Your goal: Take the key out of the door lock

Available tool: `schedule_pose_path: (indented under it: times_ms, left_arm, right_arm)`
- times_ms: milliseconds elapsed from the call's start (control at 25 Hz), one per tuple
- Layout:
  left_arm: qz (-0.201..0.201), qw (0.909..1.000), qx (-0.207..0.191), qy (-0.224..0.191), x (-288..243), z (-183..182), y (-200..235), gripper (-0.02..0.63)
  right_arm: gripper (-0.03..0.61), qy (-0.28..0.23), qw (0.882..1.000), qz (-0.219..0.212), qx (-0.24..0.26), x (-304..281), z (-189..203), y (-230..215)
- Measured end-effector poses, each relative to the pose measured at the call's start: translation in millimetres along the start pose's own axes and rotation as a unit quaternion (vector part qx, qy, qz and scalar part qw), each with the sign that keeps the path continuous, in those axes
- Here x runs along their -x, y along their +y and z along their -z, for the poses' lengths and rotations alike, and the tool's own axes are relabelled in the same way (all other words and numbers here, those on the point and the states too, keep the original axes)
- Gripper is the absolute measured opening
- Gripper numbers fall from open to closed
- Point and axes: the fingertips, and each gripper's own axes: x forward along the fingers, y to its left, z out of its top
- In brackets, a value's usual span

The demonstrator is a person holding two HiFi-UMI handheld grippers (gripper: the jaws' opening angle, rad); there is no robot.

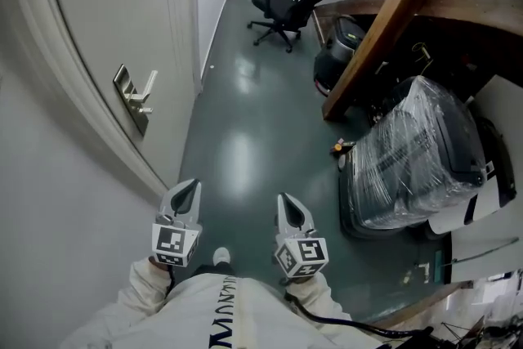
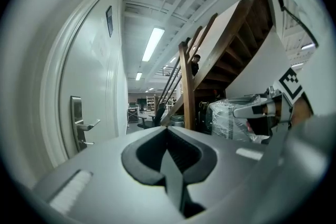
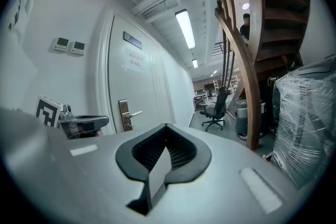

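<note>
The white door (image 1: pixel 90 20) stands at the left and carries a silver lock plate (image 1: pixel 131 98) with a lever handle (image 1: pixel 148 86). A small key (image 1: pixel 144 109) sticks out below the handle. In the left gripper view the lock plate (image 2: pixel 77 122) lies far off to the left; in the right gripper view the plate (image 3: pixel 124 115) is ahead on the left. My left gripper (image 1: pixel 192 184) and right gripper (image 1: pixel 283 199) hover low in front of my body, well short of the door. Both are shut and hold nothing.
A black office chair (image 1: pixel 282 8) stands down the corridor. A slanted wooden stair beam (image 1: pixel 384 20) and a plastic-wrapped machine (image 1: pixel 417 159) fill the right side. A person (image 3: pixel 245 26) stands on the stairs. Green floor (image 1: pixel 245 151) runs between door and machine.
</note>
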Motion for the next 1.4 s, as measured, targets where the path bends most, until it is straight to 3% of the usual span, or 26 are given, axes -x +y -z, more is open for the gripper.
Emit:
schedule_pose_path:
  times_ms: [520, 960, 1200, 1400]
  left_arm:
    - [-0.030, 0.9993, 0.023, 0.002, -43, 14, 62, -0.001]
    - [-0.111, 0.9935, 0.017, 0.022, -95, 26, 124, -0.001]
    - [-0.205, 0.9781, 0.023, 0.023, -120, 17, 170, -0.002]
    - [-0.300, 0.9528, 0.040, 0.029, -119, 17, 206, -0.001]
  right_arm:
    - [0.002, 0.020, 0.999, -0.026, 0.014, -84, -12, 7]
    - [0.002, 0.043, 0.992, -0.119, 0.012, -205, -12, 7]
    - [0.002, 0.077, 0.972, -0.222, 0.028, -292, -20, 27]
    - [0.002, 0.111, 0.933, -0.337, 0.060, -346, -18, 74]
